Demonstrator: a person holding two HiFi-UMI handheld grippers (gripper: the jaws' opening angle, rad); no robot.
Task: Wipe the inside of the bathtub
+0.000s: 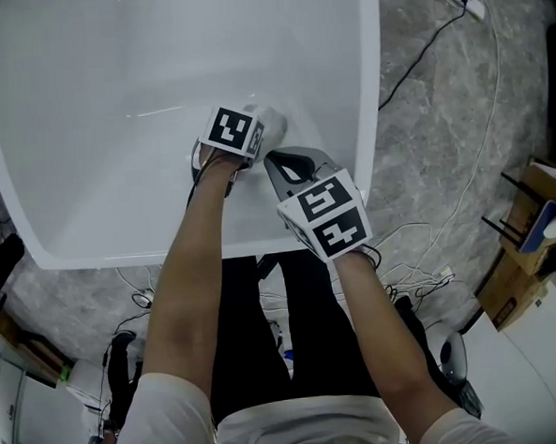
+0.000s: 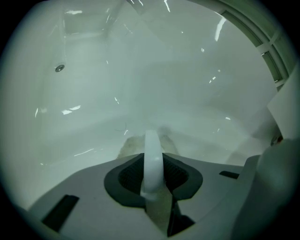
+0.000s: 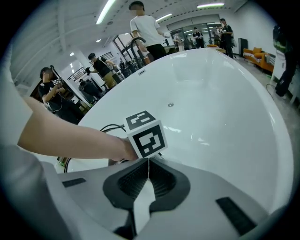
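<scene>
As our left hand-held gripper (image 2: 153, 164) clamps a cloth (image 2: 133, 144) against the bathtub (image 1: 110, 86) wall just ahead, we judge wiping under way, with much of the inside left. Our right hand-held gripper (image 3: 149, 174) hovers alongside, jaws together, empty.

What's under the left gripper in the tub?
A white cloth, pinched in the left gripper, sits against the bathtub inner wall. The surface beneath the cloth is covered.
</scene>
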